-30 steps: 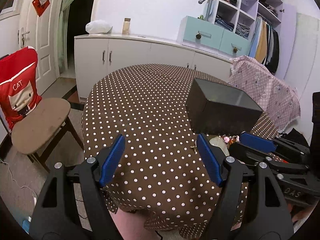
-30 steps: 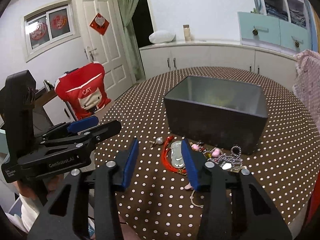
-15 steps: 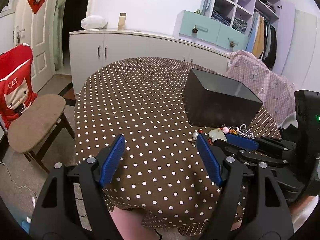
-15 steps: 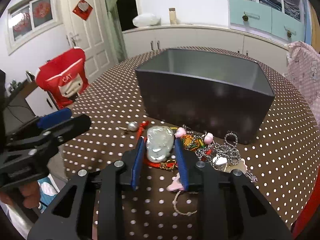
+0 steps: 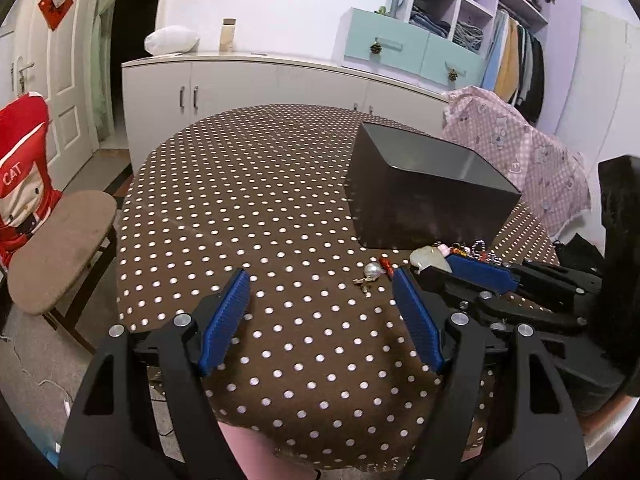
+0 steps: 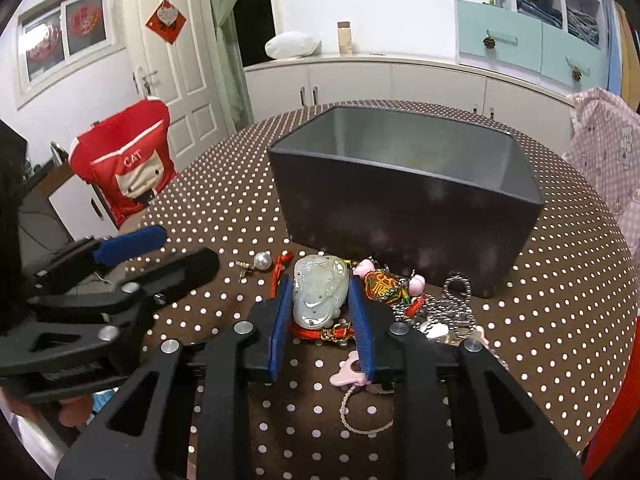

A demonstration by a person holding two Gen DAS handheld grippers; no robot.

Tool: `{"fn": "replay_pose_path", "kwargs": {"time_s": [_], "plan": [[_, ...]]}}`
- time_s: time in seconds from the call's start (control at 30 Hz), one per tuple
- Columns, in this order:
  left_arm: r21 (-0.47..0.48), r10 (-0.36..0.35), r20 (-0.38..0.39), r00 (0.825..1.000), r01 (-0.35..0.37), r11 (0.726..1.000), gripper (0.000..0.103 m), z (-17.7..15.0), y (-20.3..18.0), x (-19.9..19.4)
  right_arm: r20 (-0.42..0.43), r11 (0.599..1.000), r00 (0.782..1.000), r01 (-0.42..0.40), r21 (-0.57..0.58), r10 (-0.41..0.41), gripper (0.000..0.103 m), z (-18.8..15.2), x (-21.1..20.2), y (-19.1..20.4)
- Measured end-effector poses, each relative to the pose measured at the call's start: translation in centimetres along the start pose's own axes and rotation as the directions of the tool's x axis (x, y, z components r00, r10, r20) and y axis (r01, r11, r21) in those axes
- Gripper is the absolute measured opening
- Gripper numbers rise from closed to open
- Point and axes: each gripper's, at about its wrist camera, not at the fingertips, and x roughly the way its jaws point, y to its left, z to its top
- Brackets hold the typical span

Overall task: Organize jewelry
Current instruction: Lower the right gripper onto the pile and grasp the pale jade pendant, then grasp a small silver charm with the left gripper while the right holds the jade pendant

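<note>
Grasping the jade pendant (image 6: 318,294), the right gripper (image 6: 321,306) next must lift it toward the box (image 6: 404,208) at 12 o'clock; left gripper (image 5: 322,320) fingers released.

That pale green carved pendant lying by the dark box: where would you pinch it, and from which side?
Across its two long flanks, coming from the near side at a downward slant. The jade pendant lies flat, its narrow width fitting between the pads. The right gripper already straddles it that way. Its red cord trails beneath, so lift gently.
</note>
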Motion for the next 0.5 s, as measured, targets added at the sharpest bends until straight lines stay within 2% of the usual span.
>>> {"fn": "replay_pose_path", "kwargs": {"time_s": [0.07, 0.23, 0.3, 0.33, 0.37, 0.4, 0.5], "plan": [[0.010, -0.005, -0.007, 1.000, 0.005, 1.000, 0.070, 0.2, -0.2, 0.3, 0.014, 1.000, 1.000, -0.001, 0.009, 0.001, 0.026, 0.2, -0.5, -0.2], [0.049, -0.033, -0.036, 0.999, 0.035, 0.998, 0.052, 0.5, -1.2, 1.4, 0.050, 0.999, 0.999, -0.013, 0.039, 0.011, 0.026, 0.5, -1.9, -0.9], [0.079, -0.022, -0.054, 0.998, 0.026, 0.997, 0.047, 0.4, -1.8, 2.2, 0.062, 0.999, 0.998, -0.008, 0.045, 0.005, 0.026, 0.6, -2.3, -1.1], [0.091, -0.014, -0.062, 0.998, 0.020, 0.996, 0.037, 0.3, -2.0, 2.6, 0.068, 0.999, 0.998, -0.001, 0.050, -0.003, 0.026, 0.5, -2.6, -1.3], [0.106, 0.004, -0.066, 0.998, 0.003, 0.994, 0.034, 0.2, -2.3, 3.0, 0.073, 0.998, 0.997, 0.002, 0.057, -0.006, 0.026, 0.5, -2.8, -1.6], [0.117, 0.014, -0.056, 0.998, -0.007, 0.993, 0.033, 0.1, -2.4, 3.1, 0.076, 0.998, 0.997, 0.002, 0.067, -0.007, 0.026, 0.5, -3.0, -1.9], [0.135, 0.036, -0.038, 0.999, -0.031, 0.990, 0.020, 0.1, -2.7, 3.3, 0.083, 0.996, 0.996, 0.012, 0.086, -0.019, 0.026, 0.4, -3.4, -2.6]]}}
